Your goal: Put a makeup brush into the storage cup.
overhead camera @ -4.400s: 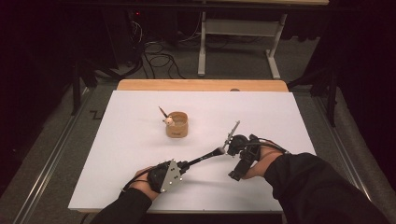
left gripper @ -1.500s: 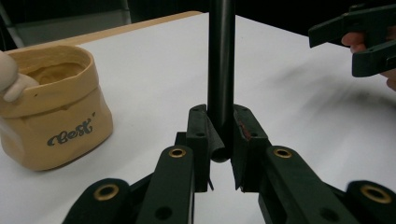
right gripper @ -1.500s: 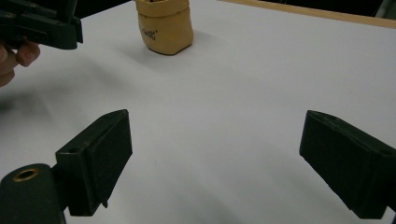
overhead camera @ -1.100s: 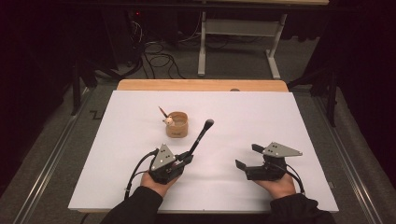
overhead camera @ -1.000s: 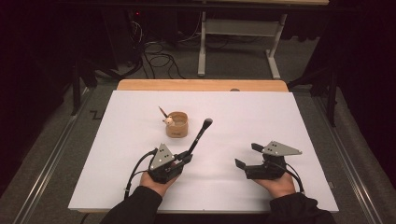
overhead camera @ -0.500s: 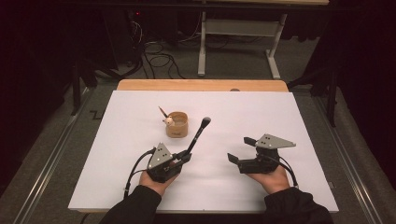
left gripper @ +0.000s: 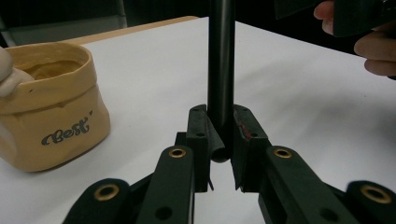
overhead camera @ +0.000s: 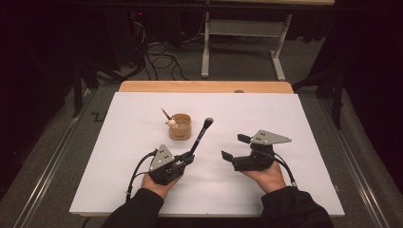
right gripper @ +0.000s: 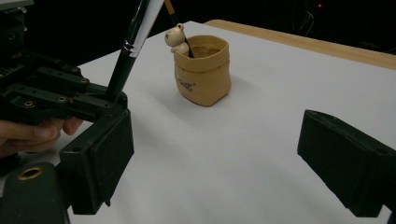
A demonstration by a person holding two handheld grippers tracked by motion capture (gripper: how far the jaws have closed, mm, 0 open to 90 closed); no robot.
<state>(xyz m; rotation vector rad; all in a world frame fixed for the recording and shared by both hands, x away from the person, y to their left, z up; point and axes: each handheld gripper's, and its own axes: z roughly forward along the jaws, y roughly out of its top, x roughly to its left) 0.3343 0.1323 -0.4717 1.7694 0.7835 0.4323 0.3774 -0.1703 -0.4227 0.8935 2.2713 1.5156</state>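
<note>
My left gripper point(overhead camera: 186, 159) is shut on the lower end of a black makeup brush point(overhead camera: 197, 140), which stands tilted up and to the right with its bristle head on top. In the left gripper view the brush handle point(left gripper: 221, 60) is clamped between the two pads of that gripper point(left gripper: 219, 140). A tan pot point(overhead camera: 180, 126) with a small bear figure point(overhead camera: 170, 123) and a pencil stands just beyond. My right gripper point(overhead camera: 234, 147) hovers open to the right of the brush. In the right gripper view nothing lies between the wide-apart jaws of my right gripper point(right gripper: 219, 163), which face the pot point(right gripper: 203, 77) and the brush point(right gripper: 135, 42).
Both hands work over a white board point(overhead camera: 309, 123) on a table with a wooden far edge point(overhead camera: 204, 86). Beyond the table lie floor cables point(overhead camera: 161, 52) and a metal table frame point(overhead camera: 242, 28). Dark surroundings close in on both sides.
My right gripper has moved left toward the brush and risen a little, jaws still wide. The left gripper and the brush have kept still.
</note>
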